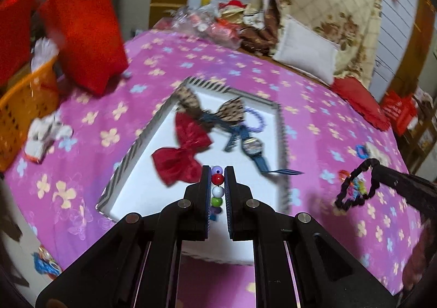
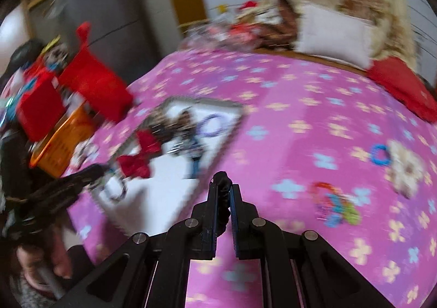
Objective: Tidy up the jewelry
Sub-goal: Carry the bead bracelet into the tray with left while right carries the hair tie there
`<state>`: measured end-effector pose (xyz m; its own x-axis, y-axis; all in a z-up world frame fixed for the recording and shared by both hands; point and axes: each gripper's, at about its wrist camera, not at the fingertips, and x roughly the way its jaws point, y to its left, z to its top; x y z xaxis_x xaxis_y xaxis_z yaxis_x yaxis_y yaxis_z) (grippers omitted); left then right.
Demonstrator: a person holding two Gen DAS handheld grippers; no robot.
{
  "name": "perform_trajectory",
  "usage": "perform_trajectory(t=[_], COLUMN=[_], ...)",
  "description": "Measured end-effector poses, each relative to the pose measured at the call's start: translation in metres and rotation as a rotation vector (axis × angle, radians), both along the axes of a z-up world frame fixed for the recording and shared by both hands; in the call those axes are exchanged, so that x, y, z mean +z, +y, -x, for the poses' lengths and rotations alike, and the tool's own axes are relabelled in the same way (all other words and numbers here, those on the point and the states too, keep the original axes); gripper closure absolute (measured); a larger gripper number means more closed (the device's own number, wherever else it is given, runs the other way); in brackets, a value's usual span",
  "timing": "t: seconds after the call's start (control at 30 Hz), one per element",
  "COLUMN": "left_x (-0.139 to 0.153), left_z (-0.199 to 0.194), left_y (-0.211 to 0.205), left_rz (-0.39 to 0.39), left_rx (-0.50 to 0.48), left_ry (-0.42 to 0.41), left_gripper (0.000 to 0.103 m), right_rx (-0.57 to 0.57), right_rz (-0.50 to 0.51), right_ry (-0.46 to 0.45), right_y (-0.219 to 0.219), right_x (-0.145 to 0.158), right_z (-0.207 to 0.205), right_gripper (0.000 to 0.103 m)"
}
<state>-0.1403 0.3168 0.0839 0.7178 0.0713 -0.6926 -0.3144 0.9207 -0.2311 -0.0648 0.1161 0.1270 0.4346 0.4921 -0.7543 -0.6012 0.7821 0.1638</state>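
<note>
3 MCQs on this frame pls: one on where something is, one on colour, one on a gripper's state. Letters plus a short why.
1. Where does the wristwatch lie?
A. In the orange basket
B. In the white tray
C. On the bare pink cloth

2. What colour is the scrunchie that the right gripper carries?
A. Black
B. Yellow
C. White

3. How does the left gripper stand?
A. Wide open and empty
B. Shut on a red bow
C. Shut on a string of coloured beads

Answers:
1. B: the watch rests on the white floor of the striped-rim tray, beside the red bow.
2. A: a black ruffled loop hangs from the right gripper in the left wrist view, and dark fabric sits between its fingers in its own view.
3. C: the string of coloured beads, with red, white and green ones, sits pinched between the fingers.
</note>
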Motion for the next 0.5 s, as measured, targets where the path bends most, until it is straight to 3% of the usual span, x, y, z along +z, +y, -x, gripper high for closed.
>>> perform_trajectory(t=[0.27,0.5], left_x=[-0.044,-0.062], left_z=[-0.009,-0.008], left_y=[0.051,0.060], left_rz=[0.070,0.096], left_rx=[0.094,0.064], left_ry=[0.035,0.007], left_gripper=[0.095,0.095], right_rx=[0.140,0.096], right_rz=[0.081,0.210], right_ry=[0.071,0.044], right_y=[0.114,0.139], right_x=[-0.045,-0.088], right_z=[-0.001,-0.021], right_gripper=[0.095,0.095])
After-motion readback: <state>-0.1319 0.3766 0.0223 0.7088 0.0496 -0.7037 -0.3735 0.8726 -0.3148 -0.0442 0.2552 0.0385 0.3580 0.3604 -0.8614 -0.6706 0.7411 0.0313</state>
